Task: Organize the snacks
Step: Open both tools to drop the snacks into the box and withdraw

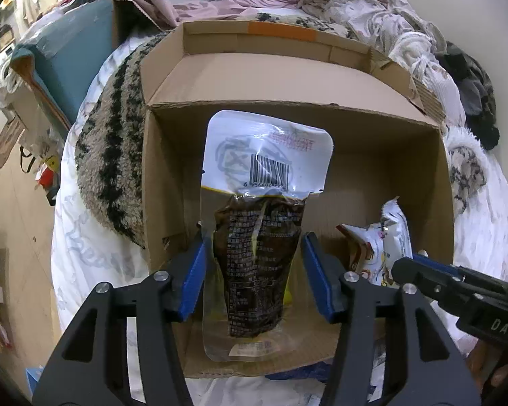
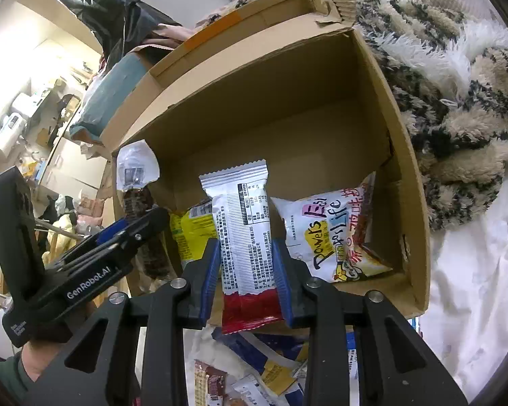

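An open cardboard box (image 1: 406, 182) lies on a bed; it also shows in the right wrist view (image 2: 321, 108). My left gripper (image 1: 254, 264) is shut on a clear pouch of dark snack with a barcode (image 1: 260, 237), held upright over the box's front. My right gripper (image 2: 247, 264) is shut on a white and red wrapped bar (image 2: 244, 237), held over the box's front edge. The left gripper (image 2: 125, 233) shows at the left of the right wrist view. Inside the box lie a white "Powel's Easy Life" bag (image 2: 332, 237) and a yellow packet (image 2: 189, 233).
Several loose snack packets (image 2: 274, 372) lie on the white sheet in front of the box. A fuzzy striped blanket (image 2: 464, 128) surrounds the box. A second box with a teal item (image 1: 67, 57) stands at the far left. The bed's edge drops to the floor at left.
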Action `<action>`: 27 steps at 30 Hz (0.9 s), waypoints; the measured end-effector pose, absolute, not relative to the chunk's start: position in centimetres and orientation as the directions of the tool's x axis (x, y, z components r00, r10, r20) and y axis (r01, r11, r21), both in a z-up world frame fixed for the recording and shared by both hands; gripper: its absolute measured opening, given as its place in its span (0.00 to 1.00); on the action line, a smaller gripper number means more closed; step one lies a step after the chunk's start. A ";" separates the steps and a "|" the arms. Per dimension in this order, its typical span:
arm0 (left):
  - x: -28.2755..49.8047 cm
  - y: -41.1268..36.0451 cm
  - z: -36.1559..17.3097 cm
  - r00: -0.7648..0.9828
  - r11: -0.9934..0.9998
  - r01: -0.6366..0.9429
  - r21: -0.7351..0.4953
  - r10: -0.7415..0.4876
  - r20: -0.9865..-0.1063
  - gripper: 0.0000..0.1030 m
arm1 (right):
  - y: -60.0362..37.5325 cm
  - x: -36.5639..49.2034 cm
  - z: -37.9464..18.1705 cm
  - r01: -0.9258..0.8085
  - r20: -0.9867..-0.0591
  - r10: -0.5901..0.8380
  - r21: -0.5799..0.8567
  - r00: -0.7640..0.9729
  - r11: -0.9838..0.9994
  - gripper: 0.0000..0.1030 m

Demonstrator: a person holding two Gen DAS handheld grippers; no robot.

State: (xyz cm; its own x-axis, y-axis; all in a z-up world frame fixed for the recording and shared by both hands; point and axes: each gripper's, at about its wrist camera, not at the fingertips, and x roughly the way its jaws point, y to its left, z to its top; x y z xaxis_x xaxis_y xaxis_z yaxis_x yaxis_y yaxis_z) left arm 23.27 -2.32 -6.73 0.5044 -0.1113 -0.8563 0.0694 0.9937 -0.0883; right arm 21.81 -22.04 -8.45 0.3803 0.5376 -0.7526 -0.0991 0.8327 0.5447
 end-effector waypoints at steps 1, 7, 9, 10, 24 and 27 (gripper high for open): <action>23.3 -2.3 -6.7 0.504 0.993 0.073 -0.091 -0.116 -0.856 0.53 | -22.1 21.8 -8.4 -0.096 -0.752 0.537 0.546 0.383 0.833 0.34; 23.3 -2.6 -6.9 0.481 0.992 0.088 -0.089 -0.120 -0.868 0.60 | -23.0 21.7 -7.9 -0.062 -0.741 0.527 0.555 0.416 0.830 0.60; 23.1 -2.8 -6.9 0.482 0.992 0.093 -0.087 -0.121 -0.868 0.74 | -23.3 21.7 -7.9 -0.050 -0.741 0.518 0.553 0.428 0.832 0.64; 23.1 -2.9 -6.8 0.487 0.992 0.094 -0.085 -0.121 -0.865 0.78 | -23.3 21.7 -7.9 -0.051 -0.743 0.515 0.549 0.428 0.834 0.64; 22.2 -3.0 -5.9 0.537 0.993 0.102 -0.060 -0.106 -0.837 0.86 | -22.8 21.7 -7.6 -0.064 -0.753 0.497 0.524 0.432 0.849 0.64; 21.9 -2.7 -5.5 0.551 0.993 0.099 -0.057 -0.102 -0.828 0.86 | -22.7 21.8 -7.5 -0.070 -0.754 0.492 0.517 0.434 0.853 0.64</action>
